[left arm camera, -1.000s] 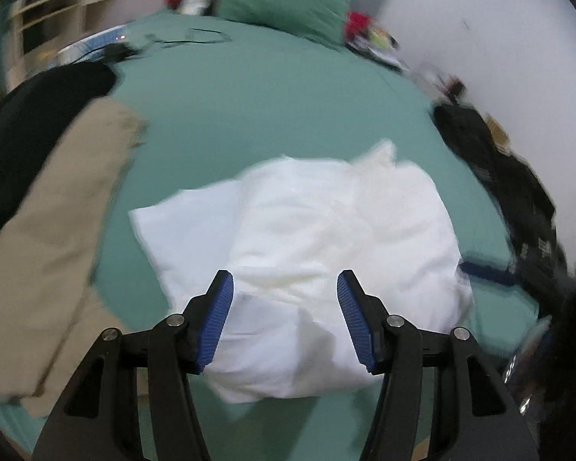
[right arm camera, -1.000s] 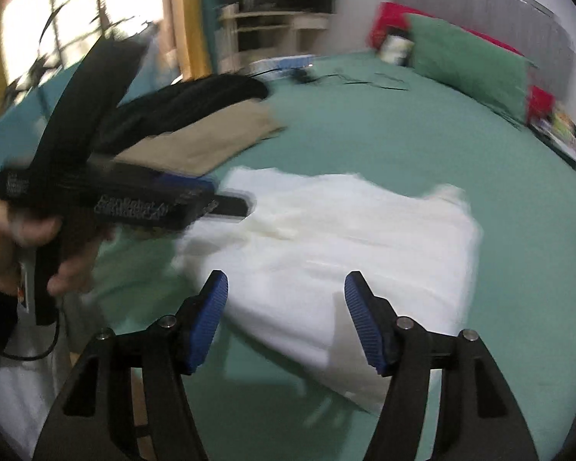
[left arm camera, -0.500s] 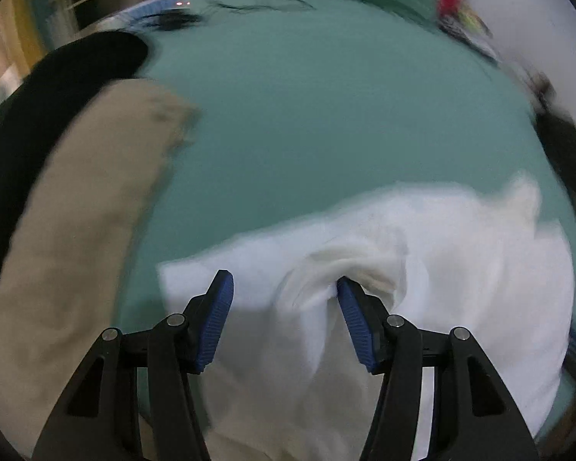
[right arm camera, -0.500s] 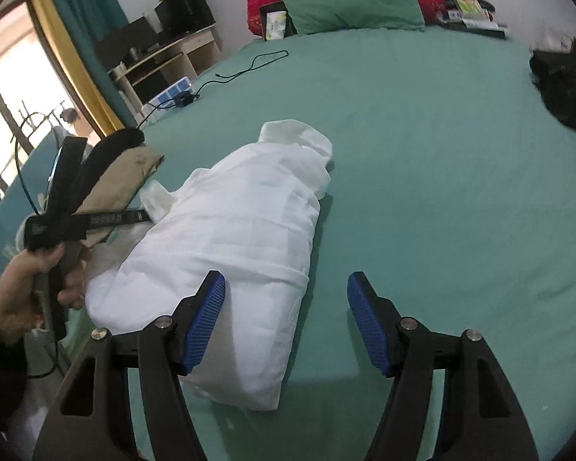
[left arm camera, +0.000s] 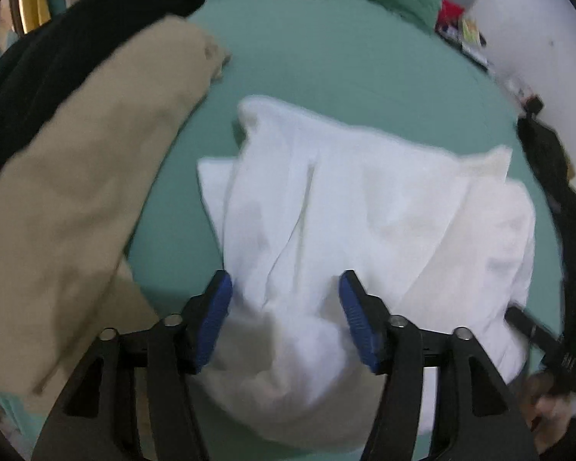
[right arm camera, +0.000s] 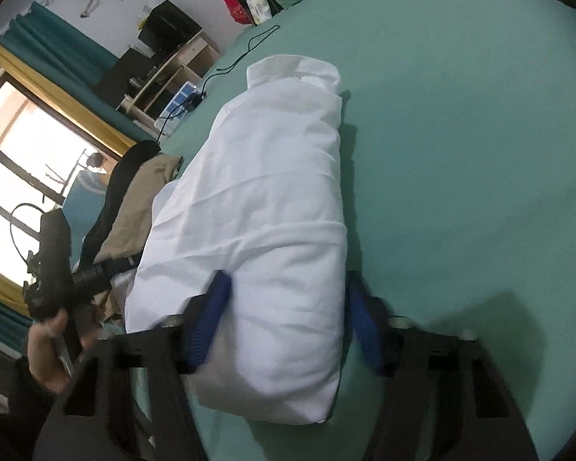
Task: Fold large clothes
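White shirt (right arm camera: 272, 207), already folded into a thick, collar-topped bundle, lies on the green bed sheet (right arm camera: 460, 153), just beside a tan garment (left arm camera: 80, 176) and a black garment (left arm camera: 57, 50) stacked at the bed's edge.

We hold the right claw (right arm camera: 284, 319) astride the near end of the bundle. Its jaws are closing; the blue pads (right arm camera: 207, 319) flank the cloth, one on each side, but we cannot confirm that they press it yet. We hold the left claw (left arm camera: 284, 319) over the opposite side of the shirt, where loose folds bunch up. Its jaws are opening and stand released, with cloth between them but not gripped.

For the step in hand, which we judge to be securing the bundle for a final fold or transfer:

1. We let the right pads meet through all layers, not only the top sheet; otherwise the inner folds are likely to slide out.
2. We set the left claw low, under the loose flap (left arm camera: 219, 176) that protrudes at the side, before clenching.
3. We lift both ends together and level, so the bundle does not sag open in the middle.
4. We keep clear of the tan garment to avoid catching it.
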{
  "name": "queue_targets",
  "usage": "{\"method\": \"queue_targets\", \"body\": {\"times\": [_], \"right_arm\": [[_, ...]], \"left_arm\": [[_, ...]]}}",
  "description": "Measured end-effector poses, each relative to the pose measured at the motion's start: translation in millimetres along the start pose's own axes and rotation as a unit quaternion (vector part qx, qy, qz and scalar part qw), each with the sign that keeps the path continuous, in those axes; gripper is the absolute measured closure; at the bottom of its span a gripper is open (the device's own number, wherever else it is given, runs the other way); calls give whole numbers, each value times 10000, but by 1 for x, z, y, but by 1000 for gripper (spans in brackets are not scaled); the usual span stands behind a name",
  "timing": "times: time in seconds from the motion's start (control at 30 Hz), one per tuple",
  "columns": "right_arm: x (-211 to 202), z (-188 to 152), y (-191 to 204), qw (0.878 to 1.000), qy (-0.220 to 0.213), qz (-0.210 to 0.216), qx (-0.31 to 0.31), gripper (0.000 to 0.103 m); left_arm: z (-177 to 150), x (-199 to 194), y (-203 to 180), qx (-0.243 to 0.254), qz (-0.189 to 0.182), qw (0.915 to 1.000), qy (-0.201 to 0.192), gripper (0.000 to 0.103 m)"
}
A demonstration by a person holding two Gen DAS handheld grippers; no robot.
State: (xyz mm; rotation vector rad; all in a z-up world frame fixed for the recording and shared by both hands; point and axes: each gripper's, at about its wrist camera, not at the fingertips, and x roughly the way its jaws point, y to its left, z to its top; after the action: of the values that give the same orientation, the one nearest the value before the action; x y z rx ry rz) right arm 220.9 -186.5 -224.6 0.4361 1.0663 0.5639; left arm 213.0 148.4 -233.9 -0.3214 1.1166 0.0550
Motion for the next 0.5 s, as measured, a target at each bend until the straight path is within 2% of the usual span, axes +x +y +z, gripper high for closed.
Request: {"method": "queue_targets", "body": {"times": [0.1,0.23,0.3,0.37,0.43,0.5], "right_arm": [[2,0,1,9999,37,-102,-112,68],[4,3,7,9993,112,-278,-241,71],[4,3,9,9990,117,-348,-268,71],[3,2,9,9989,105,-371,-261,71],[2,0,8,9989,85,-383,-245,71],[4,0,9,9989,88,-397,-241,71]], "left_arm": [[3,-1,9,-86,-211,9997,-88,29],[5,10,22,-476,-573,9972,-10,21],[7,13,16,-544,-755,9957,-3,15],[6,18,10,-535,-1240,9908,125,15],[1,26,-1,-533,-1901,9797,342,15],[-2,28,-7,-461,-2048,9771,346,15]]}}
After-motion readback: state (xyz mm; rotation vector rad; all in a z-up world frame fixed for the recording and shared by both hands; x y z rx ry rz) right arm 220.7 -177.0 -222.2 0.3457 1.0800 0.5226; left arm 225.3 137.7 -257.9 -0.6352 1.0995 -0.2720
